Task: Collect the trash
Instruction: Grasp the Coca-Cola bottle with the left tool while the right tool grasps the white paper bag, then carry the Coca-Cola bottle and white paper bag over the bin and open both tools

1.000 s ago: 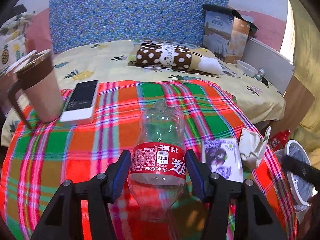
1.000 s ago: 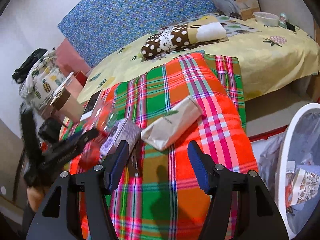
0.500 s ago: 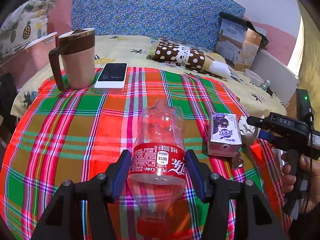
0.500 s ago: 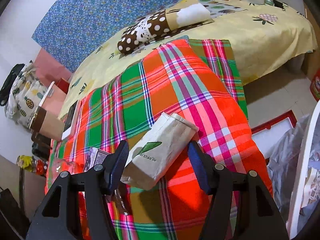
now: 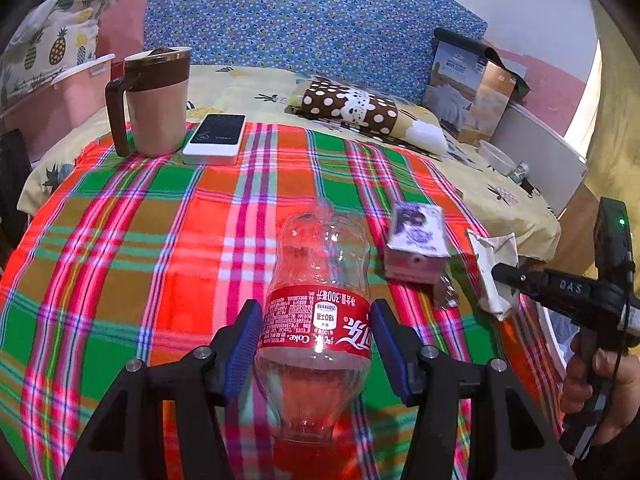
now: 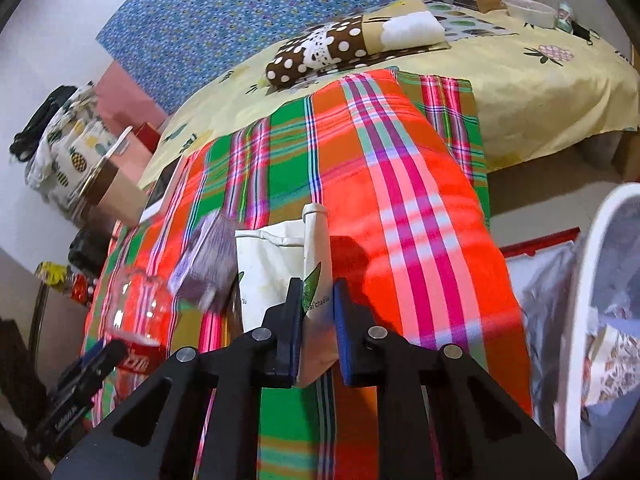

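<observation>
Your right gripper (image 6: 316,320), open half a second ago, has now pinched shut on the bag (image 6: 280,276) above the cloth (image 6: 420,200), while your left gripper (image 5: 316,338) still clamps the bottle (image 5: 320,304), so both can go to the bin (image 6: 592,280).

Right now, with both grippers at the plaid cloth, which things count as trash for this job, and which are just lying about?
Trash job:
- clear plastic Coke bottle with red label, between the left gripper fingers
- crumpled white paper bag, pinched by the right gripper
- small purple drink carton
- white trash bin

Lying about:
- beige mug with brown lid
- white-edged phone
- brown polka-dot pillow
</observation>
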### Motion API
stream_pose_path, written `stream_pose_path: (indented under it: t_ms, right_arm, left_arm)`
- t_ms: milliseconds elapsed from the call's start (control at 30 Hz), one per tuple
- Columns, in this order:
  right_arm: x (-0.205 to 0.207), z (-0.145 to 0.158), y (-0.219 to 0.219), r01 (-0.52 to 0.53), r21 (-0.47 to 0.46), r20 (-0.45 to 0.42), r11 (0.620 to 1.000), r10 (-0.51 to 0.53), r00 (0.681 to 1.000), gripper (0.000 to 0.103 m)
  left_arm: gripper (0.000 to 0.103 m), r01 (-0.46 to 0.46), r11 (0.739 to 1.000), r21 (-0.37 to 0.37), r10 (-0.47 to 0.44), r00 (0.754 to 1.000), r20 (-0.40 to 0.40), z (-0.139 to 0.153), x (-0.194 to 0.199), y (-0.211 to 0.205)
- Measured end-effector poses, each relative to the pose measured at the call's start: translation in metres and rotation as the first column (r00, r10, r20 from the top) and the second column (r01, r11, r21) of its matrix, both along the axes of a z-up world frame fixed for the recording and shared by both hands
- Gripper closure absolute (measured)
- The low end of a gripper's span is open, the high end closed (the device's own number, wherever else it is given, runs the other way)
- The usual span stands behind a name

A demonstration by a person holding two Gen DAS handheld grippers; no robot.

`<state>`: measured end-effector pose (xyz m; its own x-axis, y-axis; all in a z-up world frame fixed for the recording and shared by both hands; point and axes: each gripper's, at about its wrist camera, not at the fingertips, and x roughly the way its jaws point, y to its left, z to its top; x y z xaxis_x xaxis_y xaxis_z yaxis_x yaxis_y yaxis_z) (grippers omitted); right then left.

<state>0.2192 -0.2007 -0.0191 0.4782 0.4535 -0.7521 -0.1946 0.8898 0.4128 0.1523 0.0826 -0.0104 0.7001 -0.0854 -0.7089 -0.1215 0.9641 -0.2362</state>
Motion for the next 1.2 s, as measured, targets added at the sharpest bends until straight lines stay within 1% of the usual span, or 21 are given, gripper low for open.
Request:
stream_pose_path:
  t_ms: [167,433,633,800,967,1200]
  right_arm:
    - [-0.028,0.004,-0.006,-0.035,0.007,0.027,0.999,0.034,0.999,0.086]
    - [-0.063,0.012,-0.011,-0.06,-0.045,0.084,0.997,0.063,0.994,0.086]
    - [-0.075,0.012,-0.013,-0.068,-0.062,0.106,0.996,0.074,0.992,0.086]
    - [-0.084,0.009,-0.016,-0.078,-0.052,0.11,0.996,0.083,0.99,0.086]
    - [-0.093,0.004,-0.02,-0.079,-0.041,0.102,0.996,0.082,0.991,0.086]
    - [-0.1,0.008,-0.03,-0.063,-0.032,0.124,0.997,0.066,0.99,0.086]
  left_arm:
    - [0.047,0.016,1.0,-0.005,-0.016,1.0,0.005,0.001,-0.019,-0.017]
    - [0.047,0.06,0.998,-0.016,-0.06,0.998,0.017,0.005,-0.05,-0.042]
    - [0.047,0.081,0.997,0.001,-0.081,0.996,0.027,0.009,-0.066,-0.06]
    - [0.047,0.095,0.995,0.013,-0.095,0.995,0.031,0.012,-0.075,-0.074]
    - [0.047,0.105,0.994,0.024,-0.106,0.994,0.028,0.013,-0.079,-0.083]
    - [0.047,0.132,0.991,0.031,-0.133,0.99,0.035,0.018,-0.083,-0.098]
